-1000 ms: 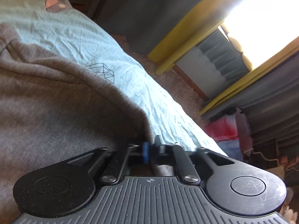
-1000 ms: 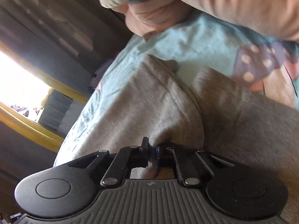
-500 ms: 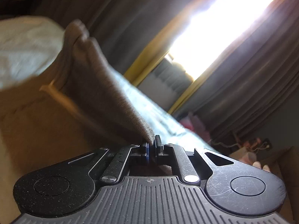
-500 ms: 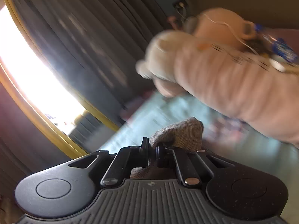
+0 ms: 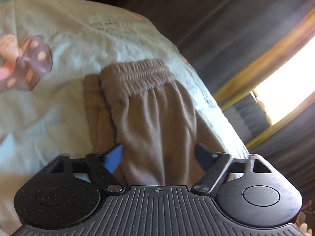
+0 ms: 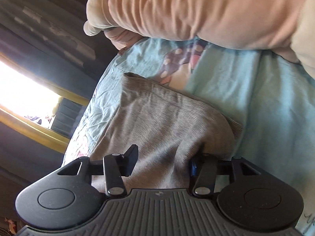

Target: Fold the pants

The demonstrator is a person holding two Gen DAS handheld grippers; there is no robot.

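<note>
Grey-brown cloth: the pants [image 5: 155, 118] lie on the pale blue bedsheet [image 5: 59, 118], elastic waistband [image 5: 135, 74] at the far end in the left wrist view.
Left gripper [image 5: 157, 155]: your jaws stand spread wide, released, with the cloth lying loose between them.
Right gripper [image 6: 163, 159]: jaws likewise apart and gripping nothing; the ribbed fabric bunches between them.
Sleeve: your pink-sleeved arm [image 6: 196, 13] crosses the far side of the right view, above the sheet.
Done, as it looks: one fold is laid, a layer resting over another near the waistband.
Left to do: judging by the wrinkles and bunched edge, smoothing and probably another fold; the full shape is out of view.
</note>
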